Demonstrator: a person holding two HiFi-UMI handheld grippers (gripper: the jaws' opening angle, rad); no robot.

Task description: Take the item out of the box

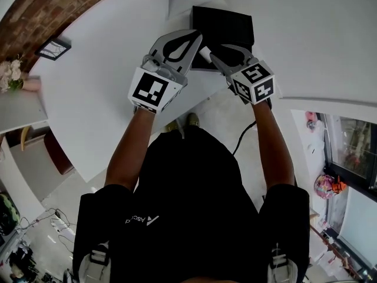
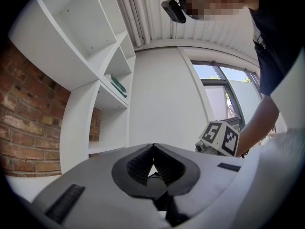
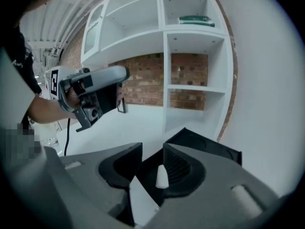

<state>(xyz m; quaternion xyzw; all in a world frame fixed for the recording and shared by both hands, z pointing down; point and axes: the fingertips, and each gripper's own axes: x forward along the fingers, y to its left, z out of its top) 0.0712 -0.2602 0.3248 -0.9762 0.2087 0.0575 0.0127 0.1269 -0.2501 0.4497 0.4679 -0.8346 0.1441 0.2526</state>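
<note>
Standing at the far side of the white table [image 1: 88,111], the black box [image 1: 227,25] is close to a white shelf [image 3: 190,56]. The right gripper [image 1: 215,51] points down at the box's near edge with its jaws parted and clamped on nothing. A small white item [image 3: 162,175] shows between them, close to the right-hand pad and over the box's black surface. Contact with the pad cannot be confirmed. The left gripper [image 1: 196,37] is just left of the box, its jaws closed tip to tip and holding nothing. One upper shelf compartment holds a flat green object [image 3: 195,19].
</note>
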